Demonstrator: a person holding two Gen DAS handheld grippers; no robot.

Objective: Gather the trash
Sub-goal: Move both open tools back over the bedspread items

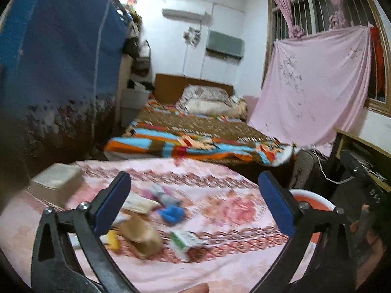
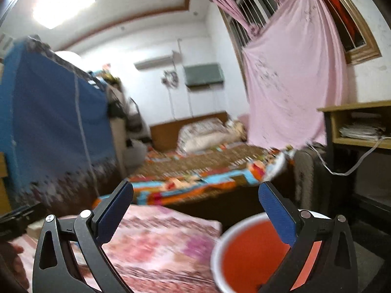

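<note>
Crumpled brown paper trash (image 1: 141,238) lying on pink floral bedspread (image 1: 220,210); left hand-held gripper (image 1: 194,200), right hand-held gripper (image 2: 195,210) both released, empty.

Right claw (image 2: 195,210) spread wide, empty, orange basin (image 2: 251,256) beside pink floral bedspread (image 2: 161,244)

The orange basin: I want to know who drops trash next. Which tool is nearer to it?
Right. The right tool hangs open at the orange basin; the left tool is open over the litter on the pink bedspread.
</note>
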